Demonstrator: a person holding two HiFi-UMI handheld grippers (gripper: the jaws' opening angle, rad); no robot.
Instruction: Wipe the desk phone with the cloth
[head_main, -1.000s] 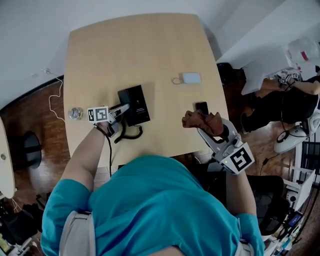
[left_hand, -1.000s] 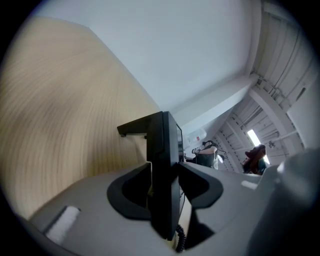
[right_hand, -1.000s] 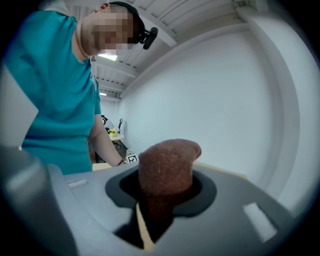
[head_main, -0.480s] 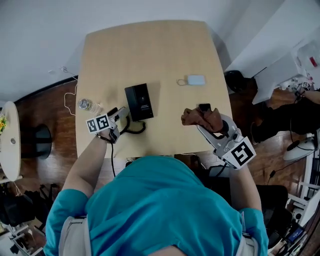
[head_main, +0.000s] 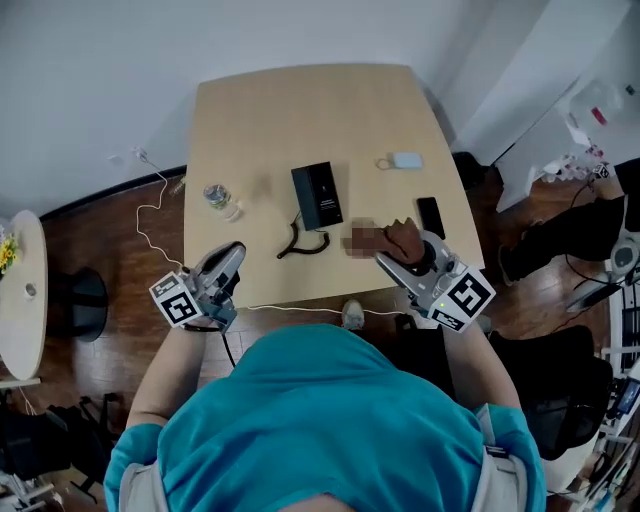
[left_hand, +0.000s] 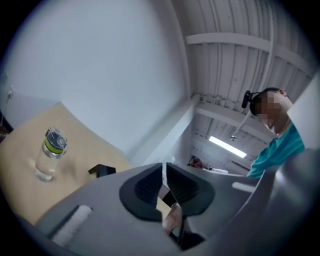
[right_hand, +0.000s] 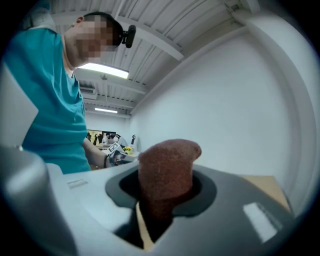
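The phone (head_main: 318, 195) sits mid-worktop (head_main: 270, 110), with a bottle (head_main: 218, 198) near the left edge. Bare wood runs on to the far edge. The left claw (head_main: 230, 260), at the phone a second ago, now hangs off the near edge, its jaws closing to a slit on nothing. The right claw (head_main: 398, 256) stays clamped on the cloth (head_main: 405, 238), just inside the near-right edge.

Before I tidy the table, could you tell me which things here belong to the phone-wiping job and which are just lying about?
Job:
phone
cloth, held in the right gripper

Lying about:
bottle
small white item
mobile
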